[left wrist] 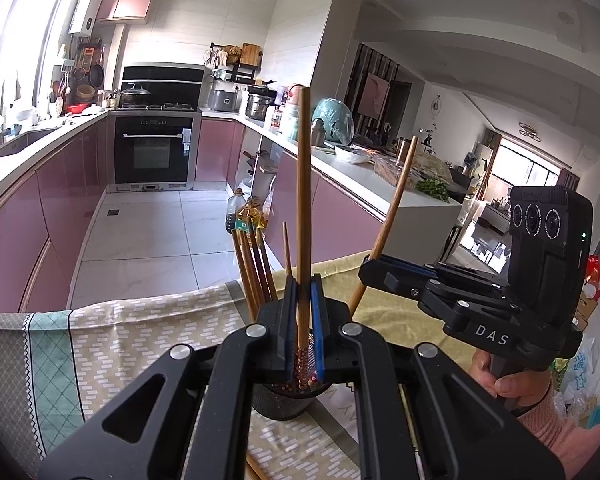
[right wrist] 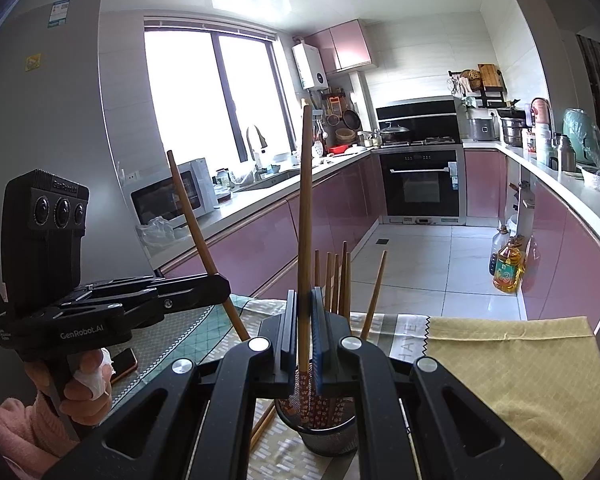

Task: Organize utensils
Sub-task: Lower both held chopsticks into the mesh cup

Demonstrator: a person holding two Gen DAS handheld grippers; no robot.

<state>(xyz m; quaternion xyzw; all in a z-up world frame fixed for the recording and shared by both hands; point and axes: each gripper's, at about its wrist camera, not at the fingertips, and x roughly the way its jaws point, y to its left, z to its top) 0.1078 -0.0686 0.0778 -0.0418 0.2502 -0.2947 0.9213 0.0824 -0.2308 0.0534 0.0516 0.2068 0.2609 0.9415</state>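
Left wrist footage is filled by the left gripper (left wrist: 303, 312), whose jaws are closed to a narrow gap around a single upright chopstick (left wrist: 303, 208). The patterned lower end of that chopstick is held directly over a dark mesh holder (left wrist: 286, 402), presumably so it can be dropped in beside the chopsticks already standing there (left wrist: 254, 268). The holder is set on a patterned cloth (left wrist: 132, 344) covering the table.

To the right in this view, the right gripper (left wrist: 374, 270) is seen from the side, clamped on a second, tilted chopstick (left wrist: 396, 208), evidently kept waiting for its turn.

From the right wrist, that gripper's own stick (right wrist: 305, 220) appears upright between nearly shut jaws, above the same holder (right wrist: 330, 438). Shown only here are a loose chopstick (right wrist: 262, 426) lying on the cloth beside the holder, still to be collected, and a phone (right wrist: 124, 362) near the left hand (right wrist: 86, 384).
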